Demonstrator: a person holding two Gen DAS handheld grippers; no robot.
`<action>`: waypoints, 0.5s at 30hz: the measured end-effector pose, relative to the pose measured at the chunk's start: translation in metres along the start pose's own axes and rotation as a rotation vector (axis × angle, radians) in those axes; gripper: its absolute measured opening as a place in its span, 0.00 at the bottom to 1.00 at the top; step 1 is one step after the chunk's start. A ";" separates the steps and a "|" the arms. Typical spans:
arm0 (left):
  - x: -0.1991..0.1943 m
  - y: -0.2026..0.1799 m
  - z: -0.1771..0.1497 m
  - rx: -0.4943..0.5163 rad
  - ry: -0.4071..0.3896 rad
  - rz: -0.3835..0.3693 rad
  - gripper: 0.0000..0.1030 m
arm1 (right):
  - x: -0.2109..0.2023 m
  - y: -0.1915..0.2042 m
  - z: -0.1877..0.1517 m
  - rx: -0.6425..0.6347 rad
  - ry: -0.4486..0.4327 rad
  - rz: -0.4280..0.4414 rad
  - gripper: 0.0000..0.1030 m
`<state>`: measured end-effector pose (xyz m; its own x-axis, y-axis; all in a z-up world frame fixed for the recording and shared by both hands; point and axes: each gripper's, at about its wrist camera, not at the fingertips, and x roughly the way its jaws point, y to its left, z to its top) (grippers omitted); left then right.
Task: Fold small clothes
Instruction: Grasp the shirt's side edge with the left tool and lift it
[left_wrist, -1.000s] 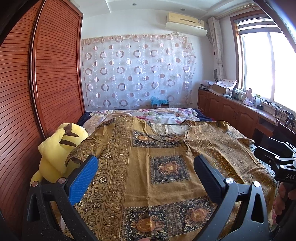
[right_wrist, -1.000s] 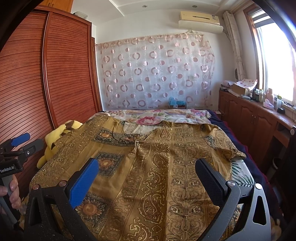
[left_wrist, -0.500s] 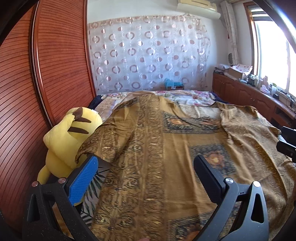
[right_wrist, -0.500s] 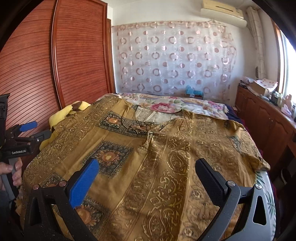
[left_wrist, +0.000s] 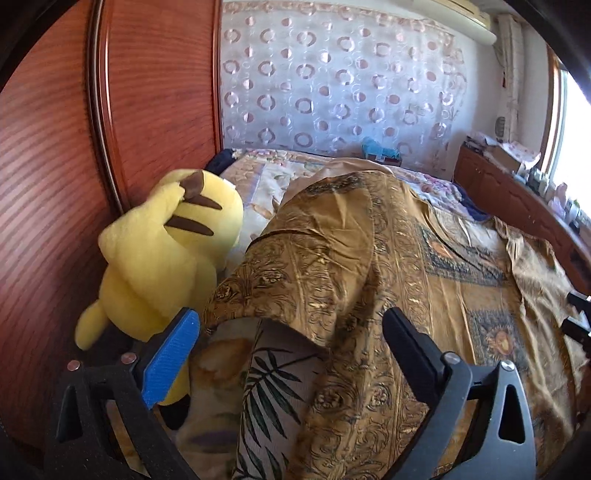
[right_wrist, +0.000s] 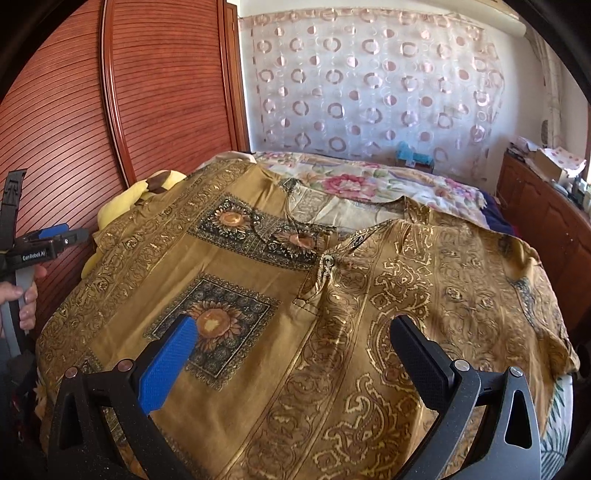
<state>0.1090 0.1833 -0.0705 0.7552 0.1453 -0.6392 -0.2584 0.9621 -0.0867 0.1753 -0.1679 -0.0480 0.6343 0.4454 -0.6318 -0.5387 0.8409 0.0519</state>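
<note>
Left gripper (left_wrist: 291, 332), jaws wide and empty, poised just above the sleeve edge of the golden patterned garment (left_wrist: 369, 258) – beneath that edge, a leaf-print sheet (left_wrist: 273, 391). Right gripper (right_wrist: 291, 343), likewise spread wide and holding nothing, over the garment's sunflower panel, the cloth lying spread flat across the bed. Yellow plush toy (left_wrist: 162, 254) beside the sleeve, against the red wooden wardrobe (left_wrist: 55, 166); circle-print curtain (right_wrist: 369, 85) beyond
</note>
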 end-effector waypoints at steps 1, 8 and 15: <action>0.004 0.006 0.001 -0.027 0.015 -0.022 0.94 | 0.003 0.000 0.004 0.001 0.007 0.003 1.00; 0.037 0.023 -0.007 -0.182 0.151 -0.103 0.54 | 0.022 -0.012 0.026 0.006 0.059 0.030 1.00; 0.041 0.038 0.002 -0.285 0.125 -0.104 0.54 | 0.036 -0.018 0.036 0.008 0.093 0.057 1.00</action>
<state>0.1314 0.2261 -0.0985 0.7108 0.0031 -0.7034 -0.3551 0.8647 -0.3552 0.2280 -0.1563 -0.0437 0.5482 0.4621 -0.6970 -0.5679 0.8176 0.0954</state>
